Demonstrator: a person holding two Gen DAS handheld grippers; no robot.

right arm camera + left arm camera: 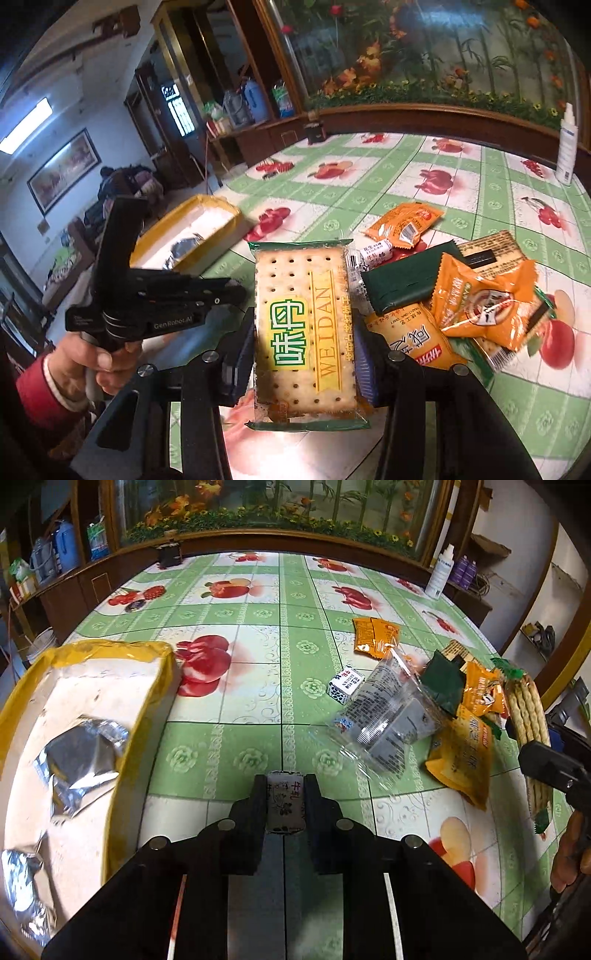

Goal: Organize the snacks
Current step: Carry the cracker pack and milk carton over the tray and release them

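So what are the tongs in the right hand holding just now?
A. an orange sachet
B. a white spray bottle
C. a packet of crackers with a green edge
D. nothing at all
C: in the right wrist view the right tongs press on both sides of the cracker packet, which stands clear of the snack pile beside it.

Surface [258,635] under a green-and-white fruit-print cloth, with snacks and a box on it.

A yellow-edged box [147,653] sat at the left of the surface. To the right lay a loose heap of snacks: two orange packets [375,635] farthest back, a small white candy [345,686] just beside a clear wrapper [388,716], a dark green packet [443,683], and more orange packets [465,757] overlapping one another. A white spray bottle [439,572] stood at the far right edge, well apart from the heap.
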